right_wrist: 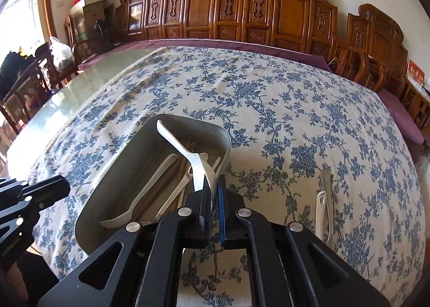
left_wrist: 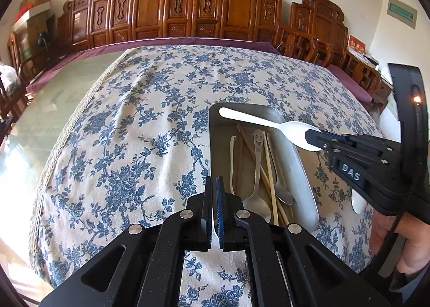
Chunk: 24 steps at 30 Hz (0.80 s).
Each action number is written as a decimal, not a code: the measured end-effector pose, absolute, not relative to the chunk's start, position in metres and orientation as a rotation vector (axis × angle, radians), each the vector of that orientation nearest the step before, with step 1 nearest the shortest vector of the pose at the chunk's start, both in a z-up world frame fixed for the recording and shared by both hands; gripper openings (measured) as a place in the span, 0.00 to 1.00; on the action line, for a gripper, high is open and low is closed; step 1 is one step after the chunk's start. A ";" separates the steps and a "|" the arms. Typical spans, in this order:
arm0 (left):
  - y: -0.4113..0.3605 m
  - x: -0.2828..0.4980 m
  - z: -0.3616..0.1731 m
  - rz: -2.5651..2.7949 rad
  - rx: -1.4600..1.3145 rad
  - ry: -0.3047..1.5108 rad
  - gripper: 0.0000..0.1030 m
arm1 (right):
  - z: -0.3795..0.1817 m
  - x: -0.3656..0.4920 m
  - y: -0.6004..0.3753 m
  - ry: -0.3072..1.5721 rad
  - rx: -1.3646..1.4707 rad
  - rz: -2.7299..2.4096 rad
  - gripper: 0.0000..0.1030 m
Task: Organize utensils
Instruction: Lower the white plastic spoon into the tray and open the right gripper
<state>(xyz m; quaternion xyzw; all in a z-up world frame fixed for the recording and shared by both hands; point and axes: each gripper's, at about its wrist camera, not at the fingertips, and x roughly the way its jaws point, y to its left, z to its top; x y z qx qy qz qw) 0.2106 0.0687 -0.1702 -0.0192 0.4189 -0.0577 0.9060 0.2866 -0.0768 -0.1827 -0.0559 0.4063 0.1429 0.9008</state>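
The right hand-held gripper [right_wrist: 213,196], clamped on a white spoon's [left_wrist: 268,121] bowel end, holds it handle-forward over the metal tray [left_wrist: 303,180], while the left hand-held gripper [left_wrist: 213,194] waits shut beside it.

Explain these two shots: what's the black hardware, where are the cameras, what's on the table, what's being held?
No robot here: a person holds a two-finger gripper in each hand, and each has a fisheye camera looking along its fingers.

Left camera view: the left gripper is shut at the tray's near end, gripping the tray's edge, it seems. The right gripper comes in from the right.

Right camera view: the right gripper is shut on a white spoon above the tray, which holds spoons and chopsticks. More utensils lie on the floral cloth.
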 end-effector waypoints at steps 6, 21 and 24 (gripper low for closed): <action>0.069 0.211 -0.170 -0.119 -0.039 0.864 0.02 | -0.187 0.294 -0.067 0.859 -0.119 0.283 0.06; 0.070 0.212 -0.171 -0.117 -0.039 0.864 0.02 | -0.188 0.278 -0.051 0.872 -0.036 0.423 0.12; 0.071 0.212 -0.171 -0.112 -0.042 0.863 0.02 | -0.190 0.273 -0.049 0.882 -0.024 0.449 0.15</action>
